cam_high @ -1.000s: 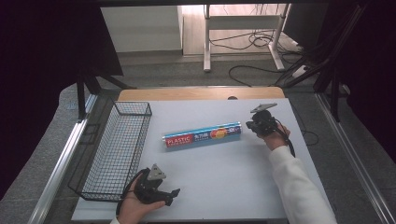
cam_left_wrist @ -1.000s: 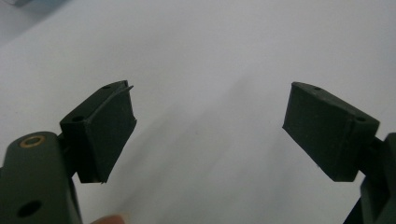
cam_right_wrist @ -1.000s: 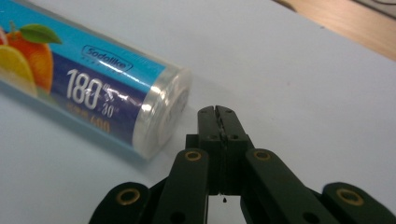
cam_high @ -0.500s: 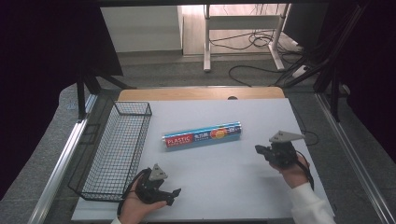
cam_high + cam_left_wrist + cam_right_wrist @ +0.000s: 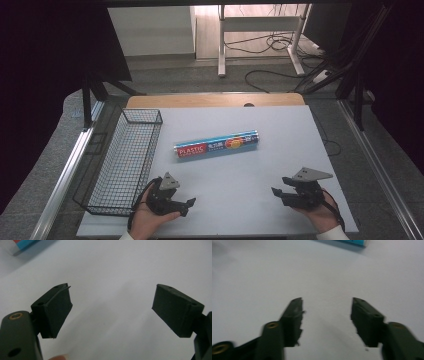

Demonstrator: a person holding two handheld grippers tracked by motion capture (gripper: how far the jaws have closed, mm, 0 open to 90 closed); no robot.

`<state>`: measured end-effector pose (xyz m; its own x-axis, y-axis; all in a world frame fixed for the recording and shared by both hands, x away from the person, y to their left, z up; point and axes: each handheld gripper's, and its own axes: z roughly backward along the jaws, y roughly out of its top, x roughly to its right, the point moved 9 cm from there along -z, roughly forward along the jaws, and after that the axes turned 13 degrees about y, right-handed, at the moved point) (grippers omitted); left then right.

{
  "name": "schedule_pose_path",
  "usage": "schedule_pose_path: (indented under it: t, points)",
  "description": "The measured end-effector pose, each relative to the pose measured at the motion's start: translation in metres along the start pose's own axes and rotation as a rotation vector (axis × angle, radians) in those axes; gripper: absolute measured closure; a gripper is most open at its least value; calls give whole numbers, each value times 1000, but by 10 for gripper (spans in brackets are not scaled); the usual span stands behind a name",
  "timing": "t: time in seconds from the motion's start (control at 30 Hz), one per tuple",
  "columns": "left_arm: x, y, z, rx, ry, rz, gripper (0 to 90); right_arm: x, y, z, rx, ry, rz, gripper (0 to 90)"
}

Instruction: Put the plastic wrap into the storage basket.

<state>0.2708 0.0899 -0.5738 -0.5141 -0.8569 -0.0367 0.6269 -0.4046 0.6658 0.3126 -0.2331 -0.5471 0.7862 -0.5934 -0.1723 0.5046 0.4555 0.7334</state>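
So the plastic wrap box (image 5: 217,144) was lying flat around the middle of the white worktop (image 5: 280,125), just right of the wire basket (image 5: 125,160). Both grippers sat near the front edge, well apart from it. Left gripper (image 5: 189,204) had its jaws spread wide with nothing in them. Right gripper (image 5: 276,193) had just been opening its jaws, also with nothing between them, only bare worktop underneath.
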Motion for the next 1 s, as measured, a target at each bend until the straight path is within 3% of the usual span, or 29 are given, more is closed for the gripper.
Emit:
schedule_pose_path:
  t: [0.13,0.33,0.53,0.63,0.77,0.83,0.9,1.0]
  points:
    - [0,8,-1,7,22,-2,149,-1,-2,1,25,4,-1,321]
    - [7,32,-1,15,2,-64,136,0,-6,0,29,24,-16,304]
    - [9,86,-5,80,15,-141,158,0,-4,2,40,17,-8,300]
    - [5,108,-10,96,0,-169,186,1,-3,3,42,17,-10,300]
    - [2,131,-20,88,-44,-214,216,1,-4,2,37,17,-11,300]
    - [0,138,-26,64,-46,-244,219,2,-5,2,35,17,-12,300]
    - [2,146,-34,38,-82,-253,218,3,-6,2,32,14,-12,301]
    - [0,155,-46,19,-80,-265,219,3,-6,1,32,13,-15,301]
